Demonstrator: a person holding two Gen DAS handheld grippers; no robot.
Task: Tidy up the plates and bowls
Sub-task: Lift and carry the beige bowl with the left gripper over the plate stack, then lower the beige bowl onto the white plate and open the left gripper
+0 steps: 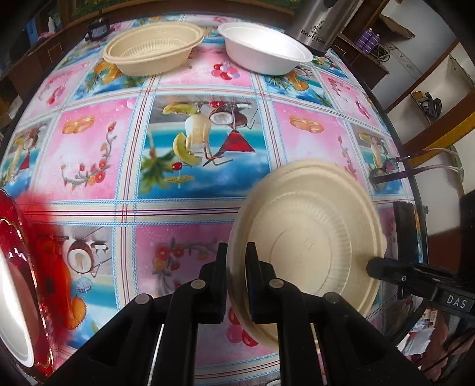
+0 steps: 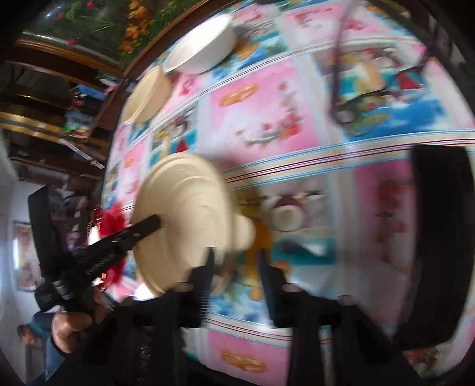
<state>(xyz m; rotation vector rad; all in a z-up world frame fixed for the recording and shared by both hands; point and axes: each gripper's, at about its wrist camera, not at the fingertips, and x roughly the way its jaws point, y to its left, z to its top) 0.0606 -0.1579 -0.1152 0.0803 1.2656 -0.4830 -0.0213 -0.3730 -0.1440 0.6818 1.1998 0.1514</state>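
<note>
the beige moulded-fibre bowl (image 1: 311,237) hangs tilted above the fruit-print tablecloth (image 1: 193,142), its ribbed inside facing the left wrist camera. judged by look it is light, thin-walled and fairly stiff but crushable, with a matte, non-slippery surface; the rolled rim is the sound place to take hold, as the wall would buckle under a hard pinch. the left gripper (image 1: 236,261) has its jaws pressed onto that rim at about 8 o'clock of the bowl, one finger inside and one outside. the right gripper (image 1: 383,267) reaches the rim at about 4 o'clock; in the right wrist view its jaws stand a little apart with the bowl's edge just to the left of the gap, and motion blur hides whether the pads touch it, so its grip cannot be told. outward, at 12 o'clock on the table, sits a stack of beige bowls (image 1: 154,47) beside a white foam bowl (image 1: 264,47), with a steel kettle (image 1: 320,20) behind. at 8 o'clock lies a red plate (image 1: 17,237) carrying a white bowl (image 1: 12,314).
</note>
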